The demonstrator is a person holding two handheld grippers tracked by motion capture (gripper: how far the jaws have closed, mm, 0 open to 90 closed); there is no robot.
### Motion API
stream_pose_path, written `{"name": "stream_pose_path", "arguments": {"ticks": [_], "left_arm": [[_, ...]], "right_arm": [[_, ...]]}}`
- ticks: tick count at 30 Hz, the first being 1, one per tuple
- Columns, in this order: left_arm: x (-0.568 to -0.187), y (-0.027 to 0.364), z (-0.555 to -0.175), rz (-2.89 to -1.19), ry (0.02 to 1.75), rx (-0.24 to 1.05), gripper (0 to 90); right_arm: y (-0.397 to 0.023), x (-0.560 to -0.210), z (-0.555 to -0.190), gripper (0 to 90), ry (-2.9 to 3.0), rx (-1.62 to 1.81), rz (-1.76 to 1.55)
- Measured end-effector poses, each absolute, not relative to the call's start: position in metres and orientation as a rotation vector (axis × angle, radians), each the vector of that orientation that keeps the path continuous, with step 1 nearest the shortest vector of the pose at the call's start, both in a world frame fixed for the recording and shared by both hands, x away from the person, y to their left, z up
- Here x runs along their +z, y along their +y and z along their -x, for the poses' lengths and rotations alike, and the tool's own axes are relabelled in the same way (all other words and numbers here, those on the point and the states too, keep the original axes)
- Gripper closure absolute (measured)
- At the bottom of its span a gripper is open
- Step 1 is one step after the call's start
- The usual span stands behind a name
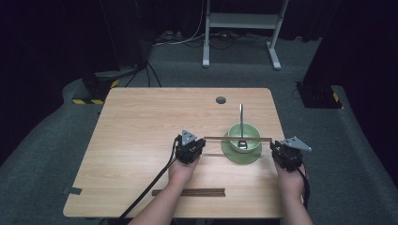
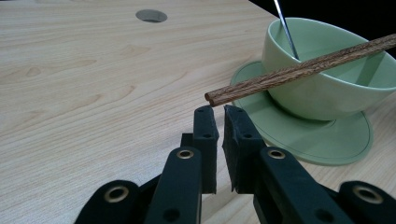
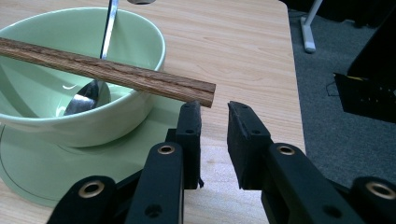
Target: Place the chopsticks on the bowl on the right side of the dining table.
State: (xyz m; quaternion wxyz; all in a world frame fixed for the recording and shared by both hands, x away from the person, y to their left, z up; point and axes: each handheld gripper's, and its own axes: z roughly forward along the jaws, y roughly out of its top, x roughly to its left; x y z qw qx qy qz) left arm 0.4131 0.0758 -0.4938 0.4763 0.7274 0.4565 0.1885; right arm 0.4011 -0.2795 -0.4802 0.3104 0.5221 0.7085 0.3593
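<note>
A dark wooden chopstick [image 1: 238, 138] lies bridged across the rim of the pale green ceramic bowl [image 1: 244, 133], steady on both edges. Left gripper [image 2: 219, 114], nearly shut, and right gripper [image 3: 214, 114], slightly parted, hold nothing, flanking the bowl at the chopstick's ends.

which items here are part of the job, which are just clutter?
In play:
chopstick lying across the bowl
saucer under the bowl
spoon in the bowl
left gripper and right gripper, at the chopstick's ends

Lying about:
wooden strip near the table's front edge
</note>
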Motion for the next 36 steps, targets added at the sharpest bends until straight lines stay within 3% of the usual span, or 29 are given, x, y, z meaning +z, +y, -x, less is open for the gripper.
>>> {"name": "stream_pose_path", "arguments": {"ticks": [23, 30, 36], "left_arm": [[-0.496, 0.076, -0.413, -1.788, 1.119, 0.461, 81.9], [-0.494, 0.08, -0.41, -1.791, 1.119, 0.462, 78.4], [-0.49, 0.091, -0.405, -1.815, 1.091, 0.446, 66.2]], "right_arm": [[-0.276, -0.481, -0.401, 76.4, 1.891, 0.952, -1.36], [-0.274, -0.478, -0.396, 69.4, 1.887, 0.963, -1.348], [-0.262, -0.473, -0.384, 60.2, 1.904, 0.991, -1.33]]}}
